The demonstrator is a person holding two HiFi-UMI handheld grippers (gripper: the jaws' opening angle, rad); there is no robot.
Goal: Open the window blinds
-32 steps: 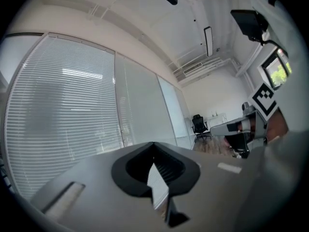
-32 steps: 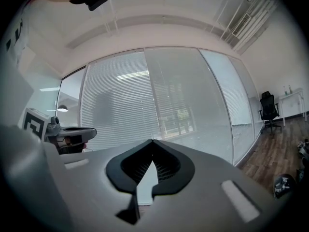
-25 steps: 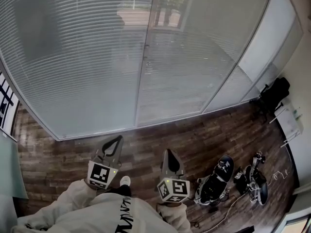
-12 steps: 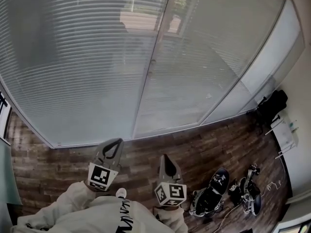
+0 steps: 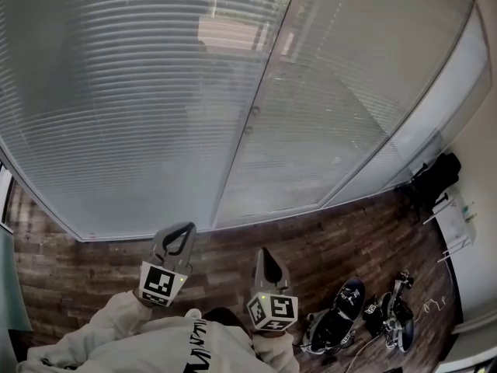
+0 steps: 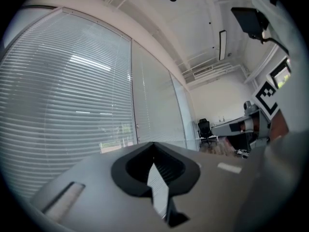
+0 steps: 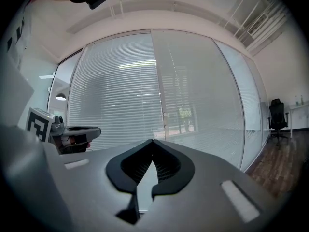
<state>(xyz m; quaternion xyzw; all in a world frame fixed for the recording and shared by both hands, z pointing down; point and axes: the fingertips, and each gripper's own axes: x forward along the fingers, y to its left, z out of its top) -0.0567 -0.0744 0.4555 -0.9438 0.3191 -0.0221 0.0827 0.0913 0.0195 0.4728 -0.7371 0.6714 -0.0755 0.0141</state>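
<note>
White horizontal blinds (image 5: 132, 107) hang with their slats turned flat across a tall glass wall ahead of me, also seen in the left gripper view (image 6: 63, 105) and the right gripper view (image 7: 120, 95). A vertical frame post with a small knob (image 5: 248, 120) divides two panels. My left gripper (image 5: 178, 238) is held level over the wood floor, short of the blinds, shut with nothing in it (image 6: 154, 144). Beside it, my right gripper (image 5: 264, 256) also points at the window, shut and empty (image 7: 153, 141). Neither touches the blinds.
A black office chair (image 5: 432, 179) and a white desk (image 5: 460, 214) stand at the right wall. Black gear and cables (image 5: 342, 317) lie on the wood floor (image 5: 326, 231) to my right. A dark-framed panel (image 5: 5, 196) is at the far left.
Both grippers have been carried closer to the window, side by side. The blinds fill more of the head view and the frame post has shifted right. Both stay shut.
</note>
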